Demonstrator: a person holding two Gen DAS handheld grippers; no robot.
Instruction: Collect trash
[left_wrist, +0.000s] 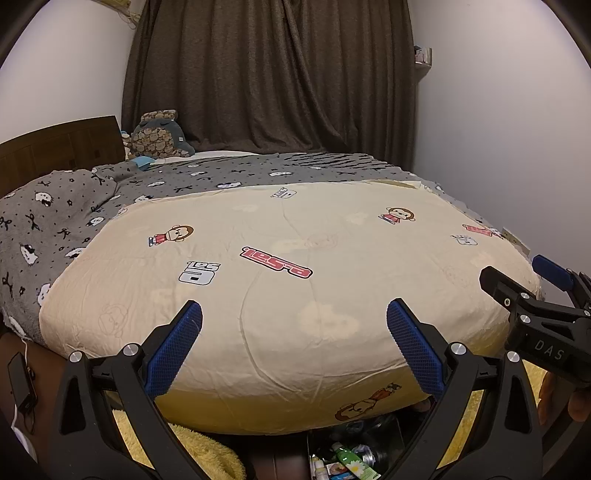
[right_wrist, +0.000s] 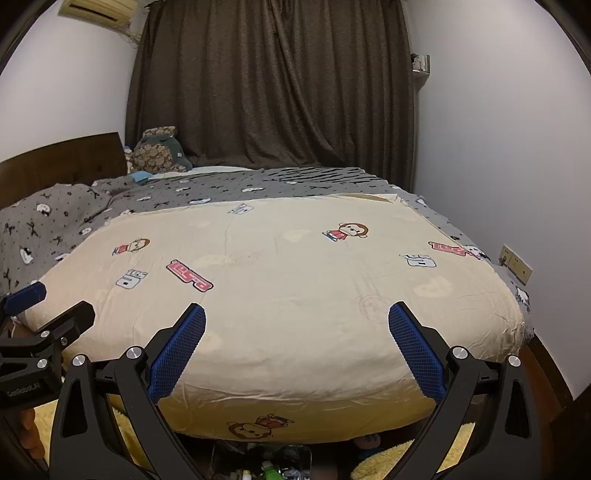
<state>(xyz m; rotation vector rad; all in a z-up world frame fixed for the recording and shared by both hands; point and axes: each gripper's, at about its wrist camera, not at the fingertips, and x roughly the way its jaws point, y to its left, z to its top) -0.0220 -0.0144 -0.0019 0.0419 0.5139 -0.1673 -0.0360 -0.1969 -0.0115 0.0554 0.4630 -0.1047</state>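
Observation:
My left gripper (left_wrist: 294, 325) is open and empty, held above the foot of the bed. My right gripper (right_wrist: 296, 326) is open and empty beside it; it also shows at the right edge of the left wrist view (left_wrist: 517, 280). Below the bed's foot, a dark bin (left_wrist: 397, 424) holds trash: a green bottle (left_wrist: 349, 459) and wrappers. The same trash (right_wrist: 269, 469) shows at the bottom of the right wrist view, partly hidden by the quilt's edge.
A cream cartoon-print quilt (left_wrist: 295, 258) covers the bed over a grey blanket (left_wrist: 66, 210). A plush toy (left_wrist: 159, 136) sits at the headboard. Dark curtains (left_wrist: 273, 74) hang behind. A yellow fluffy rug (left_wrist: 207, 450) lies on the floor. A phone (left_wrist: 20, 380) lies left.

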